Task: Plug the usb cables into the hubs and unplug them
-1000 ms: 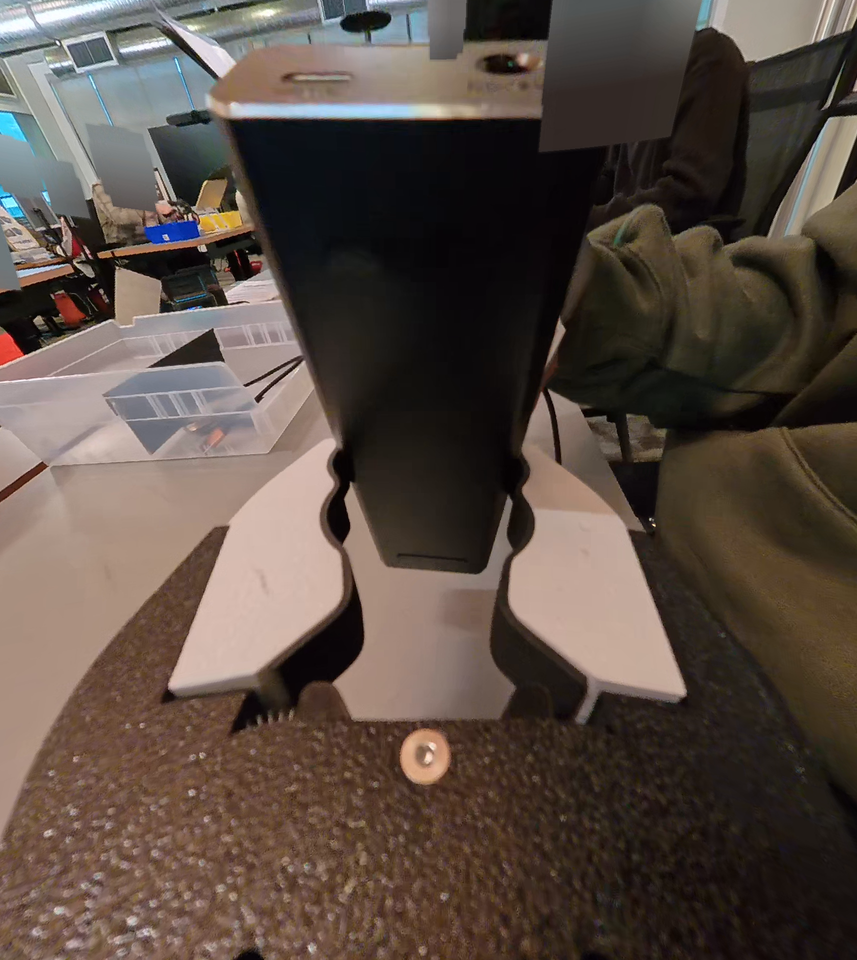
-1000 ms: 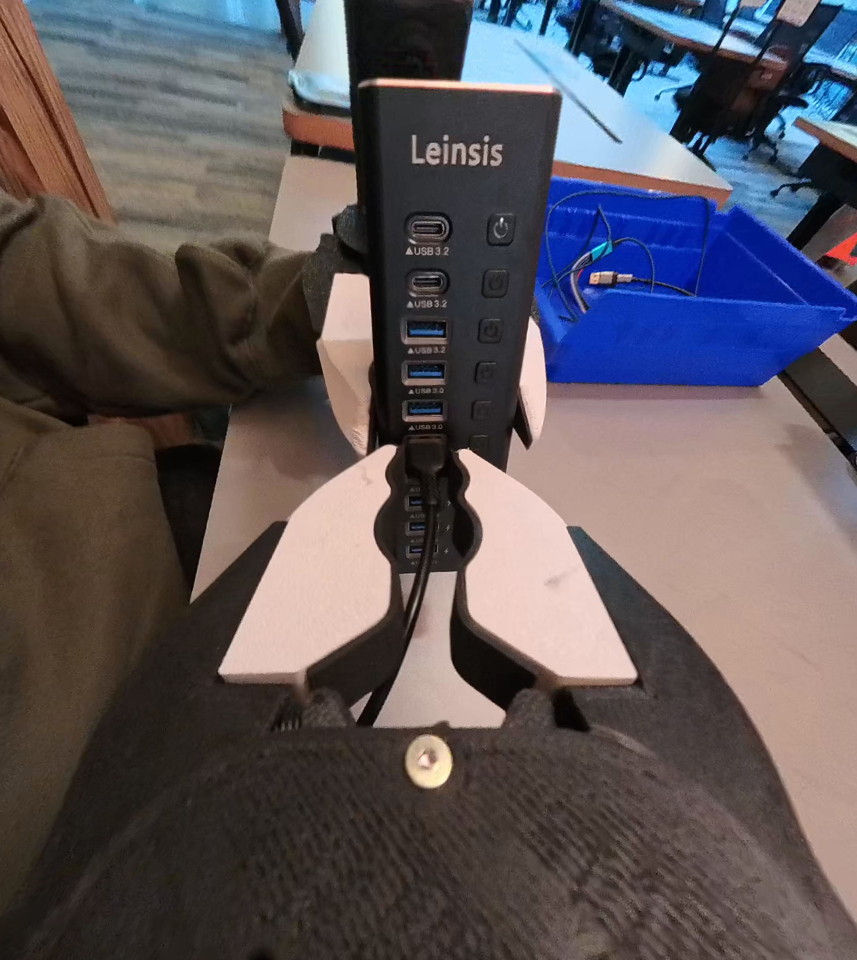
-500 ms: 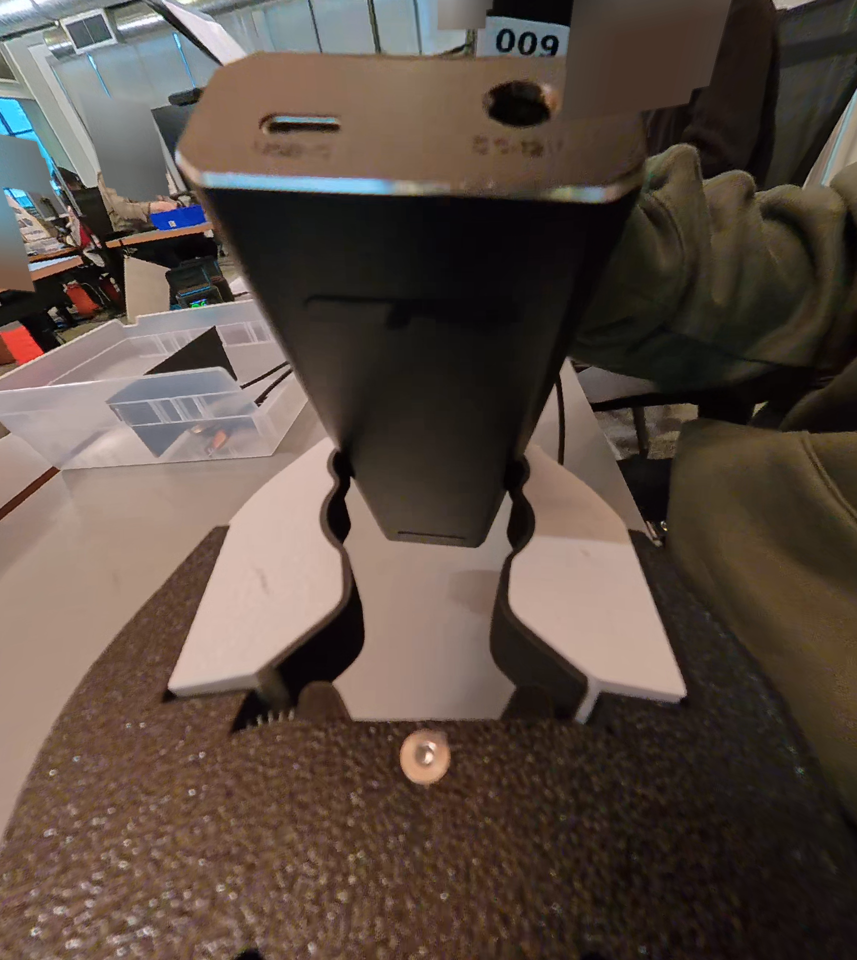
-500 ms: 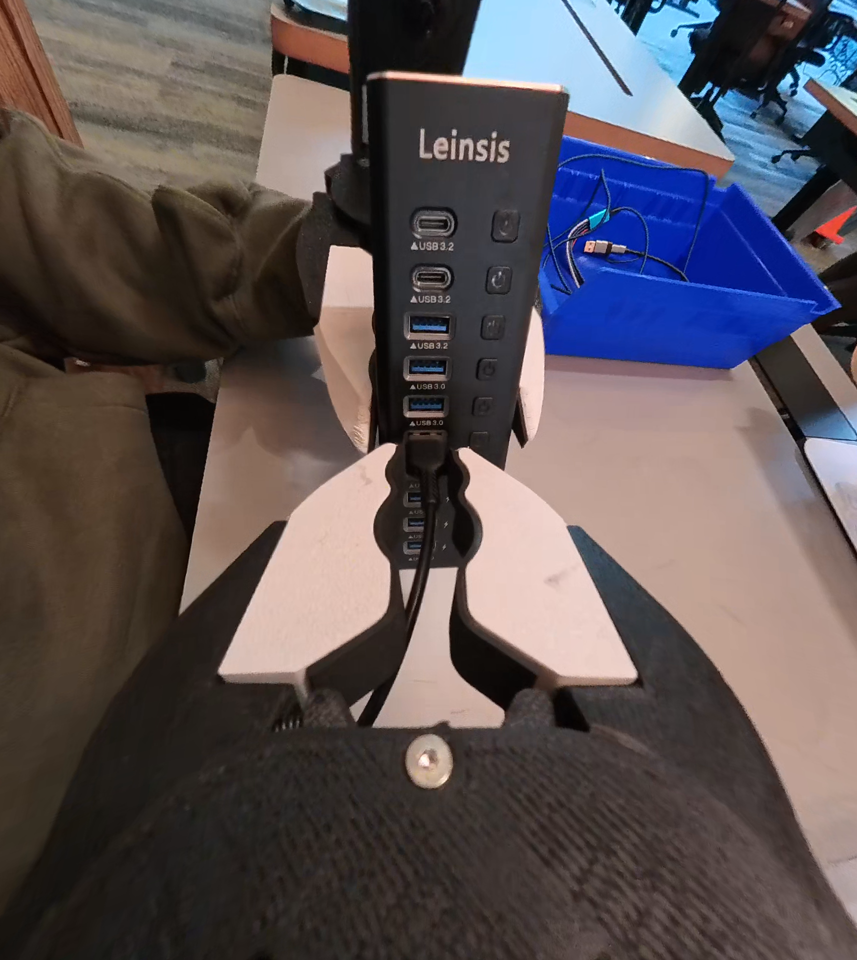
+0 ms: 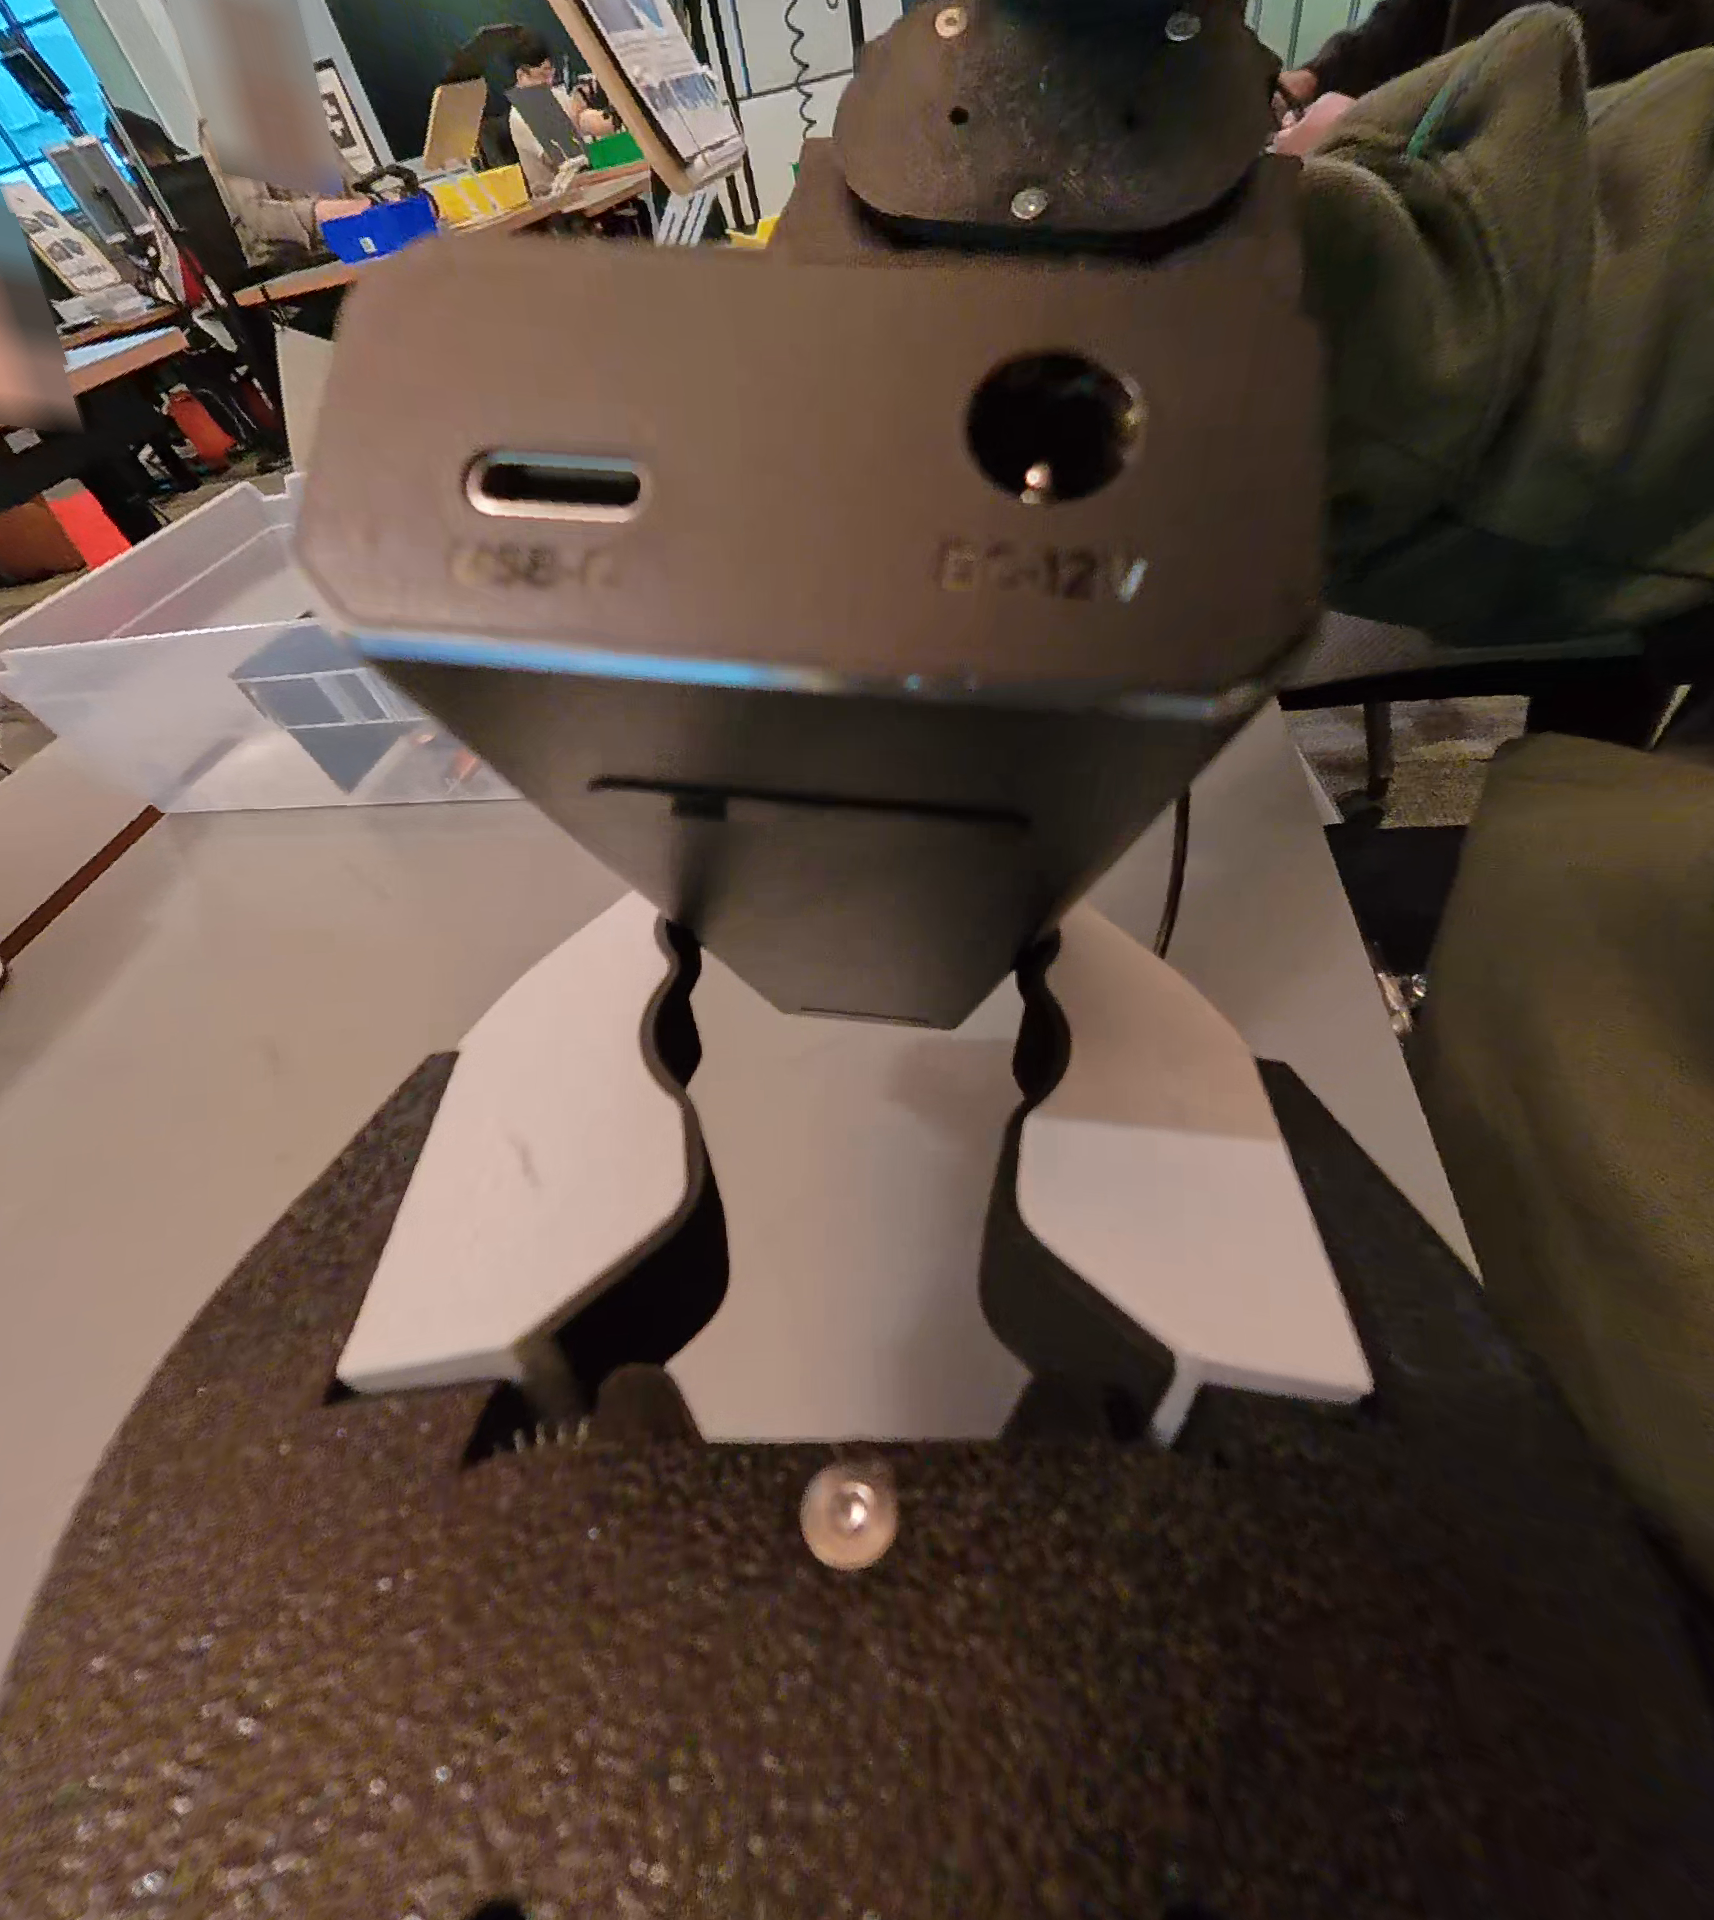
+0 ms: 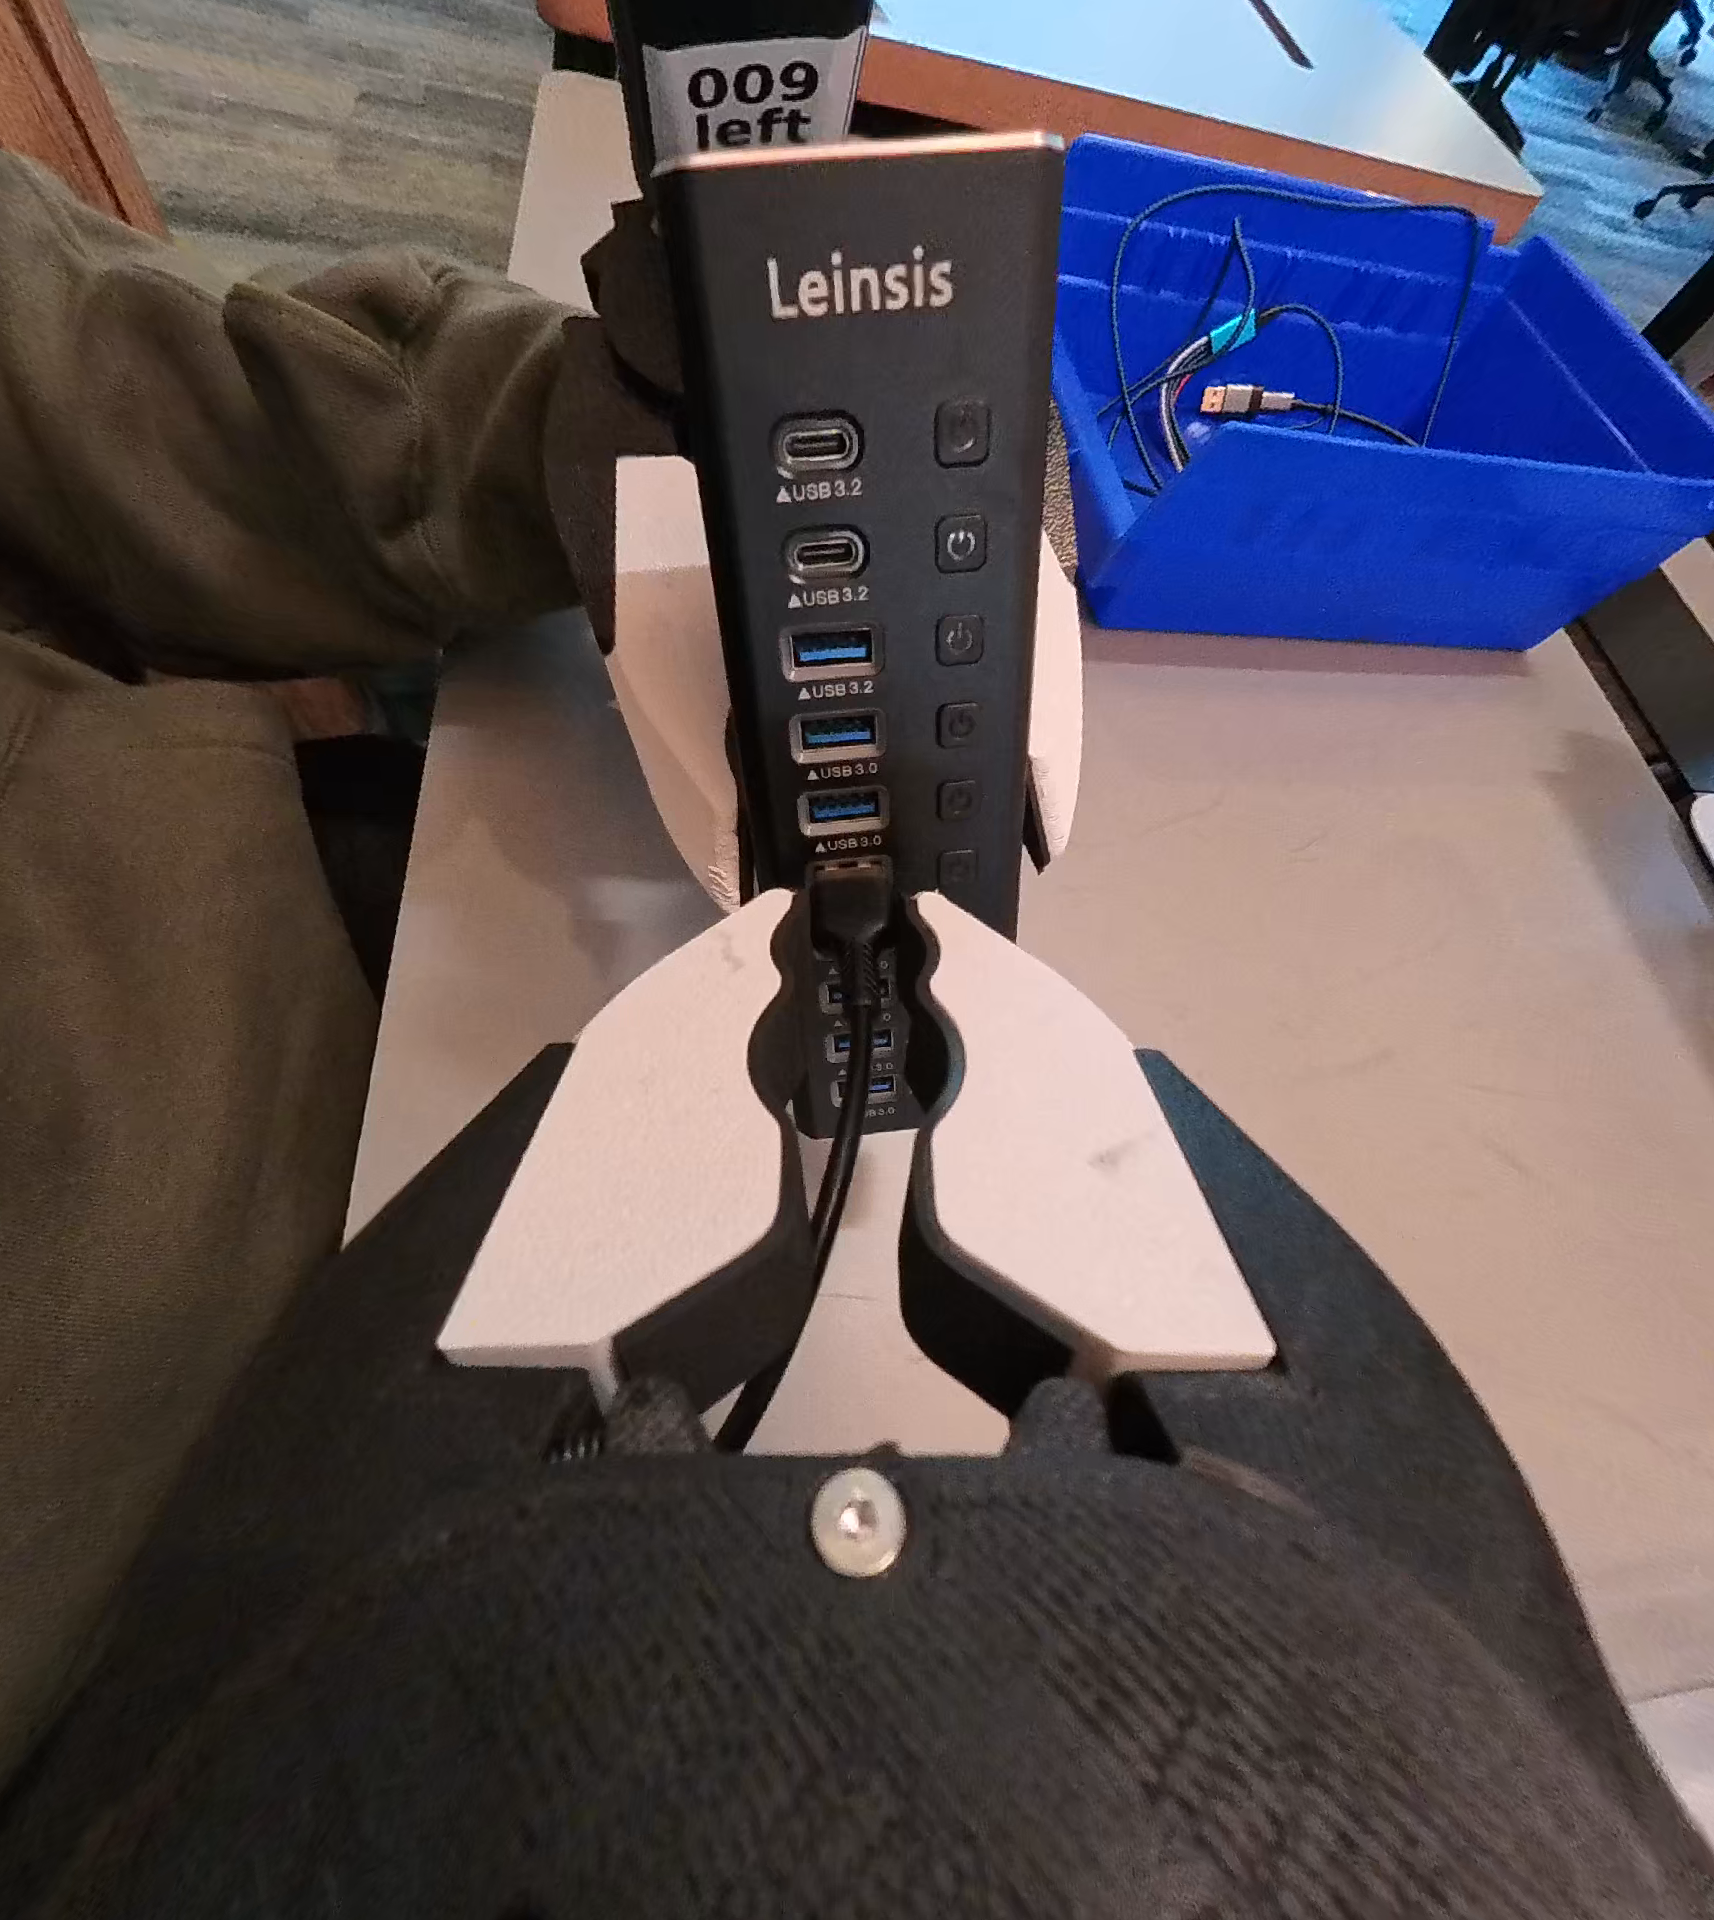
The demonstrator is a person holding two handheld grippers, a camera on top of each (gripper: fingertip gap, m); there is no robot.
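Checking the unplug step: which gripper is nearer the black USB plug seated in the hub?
Right. The right gripper is closed on the black USB plug; the left gripper clamps the hub from behind.

The black hub [image 6: 863,520] carries a white brand word near the top of its front face. Small white captions sit under each port, down to where the usb cable [image 6: 845,914] plugs in. Its metal end face [image 5: 811,468] has two faint engraved captions, one under each socket. A white sticker [image 6: 751,99] with black print sits on the left gripper [image 5: 858,956].
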